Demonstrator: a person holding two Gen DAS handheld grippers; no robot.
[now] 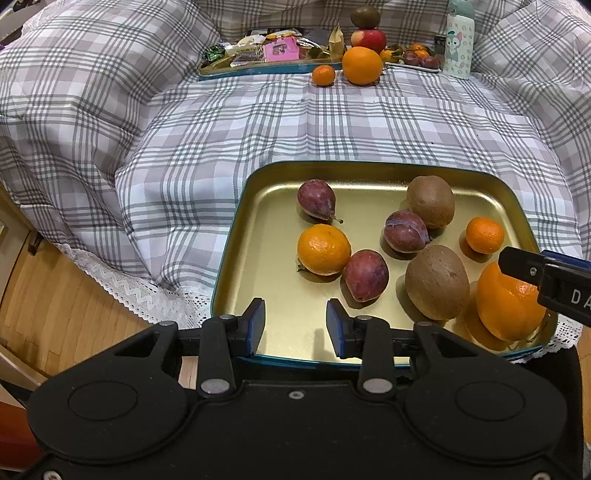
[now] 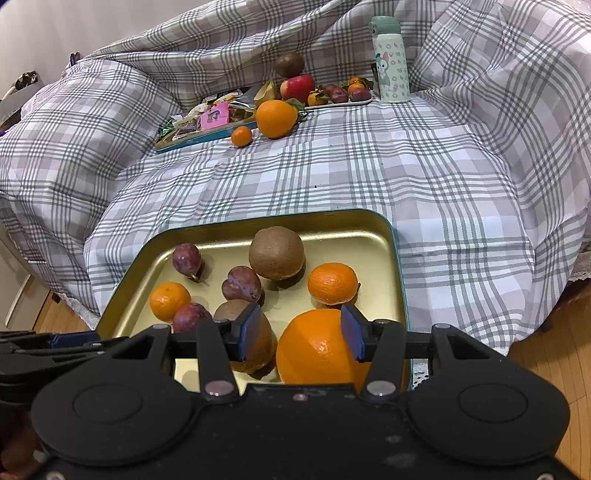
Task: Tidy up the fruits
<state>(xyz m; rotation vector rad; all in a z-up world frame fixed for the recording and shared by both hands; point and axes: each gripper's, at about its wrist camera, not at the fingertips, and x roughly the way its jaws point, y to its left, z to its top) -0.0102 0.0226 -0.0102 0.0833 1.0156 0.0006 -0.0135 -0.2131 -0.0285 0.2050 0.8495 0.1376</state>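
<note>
Left gripper [image 1: 295, 325]: hovers over the near edge of the gold tray [image 1: 273, 195], jaws apart with nothing between them; only bare tray floor shows in the gap.
Right gripper [image 2: 299, 332]: over the tray's near right corner, jaws parted, above the big orange [image 2: 314, 350]; its right pad overlaps the orange's edge and its left pad stands off it, in front of the near kiwi [image 2: 229, 310]. Whether the pads press the fruit I cannot tell; in the left wrist view one finger [image 1: 524, 267] lies across the top of the orange.
Big orange: inside the tray at its near right corner, just beside the near kiwi.
Near kiwi: upright on the tray floor, between the big orange and a plum [image 1: 365, 275].
Far kiwi [image 1: 430, 201]: near the tray's back wall, touching a second plum [image 1: 406, 230].
Third plum [image 1: 317, 199]: back left of the tray, stem toward the centre, apart from the rest.
Tangerines: one [image 1: 324, 249] at the left, touching the near plum; a smaller one [image 1: 484, 234] near the right wall.
Tray: rests on a checked quilt [image 1: 221, 122] at the near edge of the bed; wooden floor [image 1: 55, 306] below.
Far side: a loose orange [image 1: 362, 65] and small tangerine [image 1: 323, 75] on the quilt, a second tray of wrapped snacks [image 1: 255, 51], a plate with an apple [image 1: 369, 38], a kiwi [image 1: 365, 16] on top of it, plums and tangerines.
Bottle [image 1: 458, 40]: upright, just right of that plate.
</note>
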